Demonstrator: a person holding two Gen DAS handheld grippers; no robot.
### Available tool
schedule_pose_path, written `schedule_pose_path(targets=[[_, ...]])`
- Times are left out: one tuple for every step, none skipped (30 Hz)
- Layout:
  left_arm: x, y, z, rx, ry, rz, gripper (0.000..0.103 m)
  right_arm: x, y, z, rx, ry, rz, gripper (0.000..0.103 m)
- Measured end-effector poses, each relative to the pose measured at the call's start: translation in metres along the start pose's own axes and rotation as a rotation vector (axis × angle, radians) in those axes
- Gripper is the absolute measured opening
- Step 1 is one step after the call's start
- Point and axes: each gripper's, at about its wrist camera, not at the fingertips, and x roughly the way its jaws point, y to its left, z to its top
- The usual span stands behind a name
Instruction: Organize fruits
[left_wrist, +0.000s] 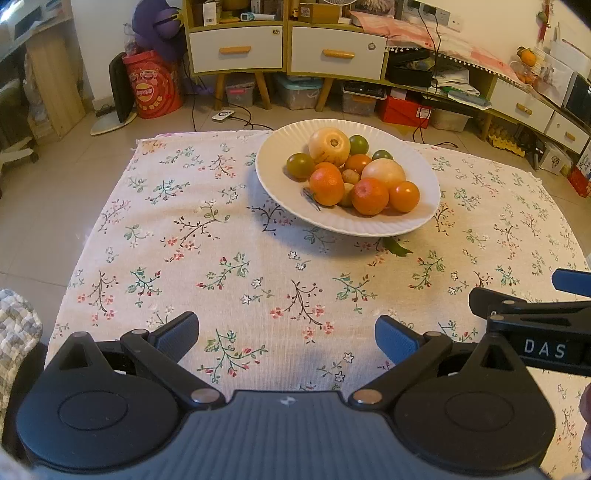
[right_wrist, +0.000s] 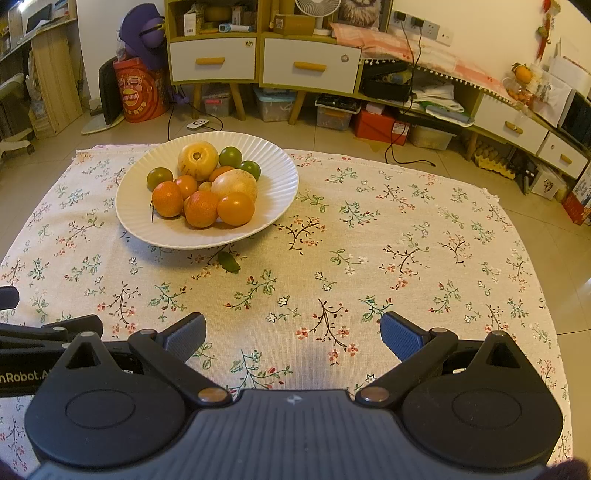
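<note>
Both claws hover low over the table (left_wrist: 147, 229), empty: the left claw (left_wrist: 286, 336) has its pads spread wide apart, and so does the right claw (right_wrist: 293, 334). The fruits (left_wrist: 351, 173) sit heaped in a white ribbed plate (left_wrist: 273, 173), at about 12 o'clock from the left claw and 11 o'clock from the right.

They look round, smooth and light, so likely to roll or slip; I would grip one across its widest middle, gently, since the skin bruises. The front orange (right_wrist: 236, 208) seems freest.

The plate looks breakable. A loose green leaf (right_wrist: 229, 263) lies just under its near rim. The cloth between is otherwise bare.
</note>
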Motion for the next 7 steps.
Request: schedule_pose_path(targets=[[-0.0003, 0.0, 0.0002, 0.001, -0.001, 0.001, 0.085, 0.0, 0.0, 0.0, 0.0, 0.0, 0.0, 0.101], [-0.0005, -0.0002, 0.0004, 0.003, -0.002, 0.002, 0.085, 0.0, 0.0, 0.0, 0.0, 0.0, -0.001, 0.101], [-0.0007, -0.0002, 0.0006, 0.004, -0.003, 0.004, 0.085, 0.0, 0.0, 0.0, 0.0, 0.0, 0.0, 0.101], [-0.0014, -0.0005, 0.0004, 0.005, -0.006, 0.009, 0.085, 0.0, 0.0, 0.0, 0.0, 0.0, 0.0, 0.101], [-0.0019, -0.0008, 0.0003, 0.007, -0.008, 0.011, 0.085, 0.0, 0.0, 0.0, 0.0, 0.0, 0.0, 0.101], [-0.0019, -0.0008, 0.0007, 0.009, -0.01, 0.012, 0.085, 0.0, 0.0, 0.0001, 0.001, 0.0, 0.0, 0.101], [-0.0017, -0.0013, 0.0004, 0.011, -0.011, 0.013, 0.085, 0.0, 0.0, 0.0, 0.001, -0.001, 0.0, 0.101]])
